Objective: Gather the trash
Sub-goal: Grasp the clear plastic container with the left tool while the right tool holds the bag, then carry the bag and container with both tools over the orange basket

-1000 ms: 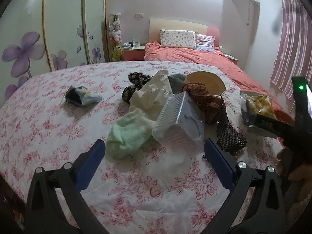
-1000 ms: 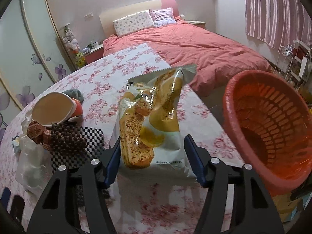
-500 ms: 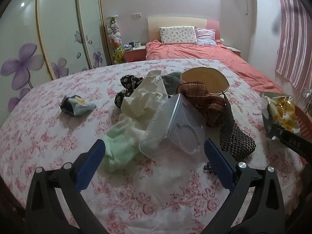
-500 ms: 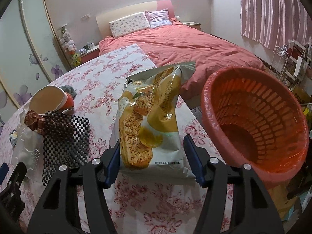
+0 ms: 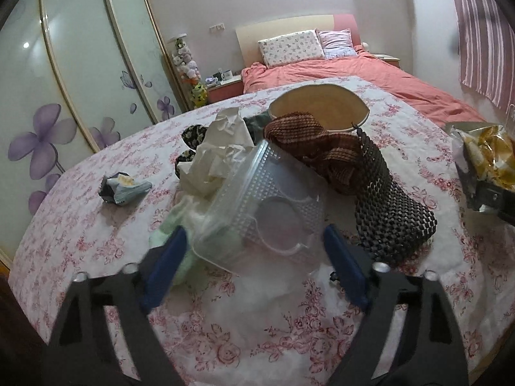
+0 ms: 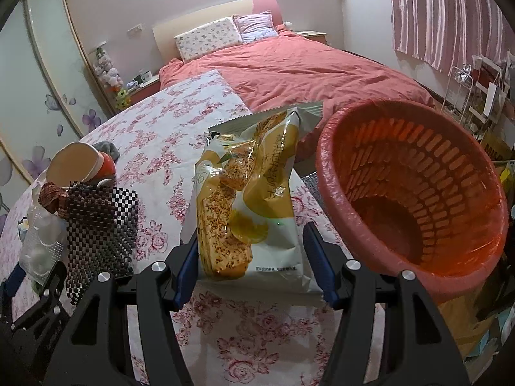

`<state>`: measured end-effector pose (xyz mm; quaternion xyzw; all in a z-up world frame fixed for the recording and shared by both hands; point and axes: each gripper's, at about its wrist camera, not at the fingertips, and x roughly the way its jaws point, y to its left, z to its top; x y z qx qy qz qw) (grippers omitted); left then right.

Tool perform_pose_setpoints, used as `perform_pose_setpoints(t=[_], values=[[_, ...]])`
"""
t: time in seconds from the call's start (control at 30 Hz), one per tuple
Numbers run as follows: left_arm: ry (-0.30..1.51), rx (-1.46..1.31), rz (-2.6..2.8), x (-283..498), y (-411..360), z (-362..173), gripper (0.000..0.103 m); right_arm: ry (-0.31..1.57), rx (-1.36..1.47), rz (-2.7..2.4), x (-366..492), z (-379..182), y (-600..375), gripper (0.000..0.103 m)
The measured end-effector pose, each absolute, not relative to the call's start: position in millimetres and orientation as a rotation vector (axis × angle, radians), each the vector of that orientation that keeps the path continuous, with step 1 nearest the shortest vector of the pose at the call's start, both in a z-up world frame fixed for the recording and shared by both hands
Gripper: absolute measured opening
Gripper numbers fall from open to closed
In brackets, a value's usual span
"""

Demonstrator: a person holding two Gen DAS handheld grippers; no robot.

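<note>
**Snack bag gripped beside the basket; clear box between open left tongs**

Left wrist view: the left tongs (image 5: 254, 257) stand spread, their blue fingers (image 5: 165, 265) on either side of a clear box (image 5: 267, 212) lying tilted on the floral table (image 5: 96, 225). Whether they touch it is unclear.

Right wrist view: the right tongs (image 6: 251, 260) clamp the lower part of a snack bag (image 6: 248, 199), held upright above the table edge, just left of the red basket (image 6: 415, 189).

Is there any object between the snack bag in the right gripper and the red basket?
Nothing visible: the snack bag, held in the right gripper, has only open space toward the red basket on its right.
</note>
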<state>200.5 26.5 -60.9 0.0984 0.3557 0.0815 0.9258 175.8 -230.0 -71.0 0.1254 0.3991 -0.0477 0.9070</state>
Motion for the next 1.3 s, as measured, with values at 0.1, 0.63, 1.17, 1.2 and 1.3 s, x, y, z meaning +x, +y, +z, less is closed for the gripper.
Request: perform_pose_setpoints(t=[0.1, 0.63, 1.17, 1.2, 1.3], values=[[0.722, 0.176, 0.154, 199.5, 32.2, -59.4, 0.078, 0.825, 0.26, -0.098, 174.4, -71.4, -231.2, 0.061], [0.634, 0.033, 0.051, 181.8, 65.3, -27.2, 0.078, 0.81, 0.269, -0.068, 166.7, -64.4, -229.1, 0.061], [0.577, -0.04, -0.068, 172.3, 47.8, 12.4, 0.077, 0.708, 0.281, -0.054, 148.9, -31.9, -242.8, 0.061], [0.573, -0.041, -0.078, 172.5, 44.3, 14.9, 0.077, 0.702, 0.281, -0.056, 148.3, -30.4, -244.6, 0.061], [0.57, -0.048, -0.112, 175.5, 34.0, 19.5, 0.077, 0.678, 0.282, -0.062, 145.1, -25.6, -251.7, 0.061]])
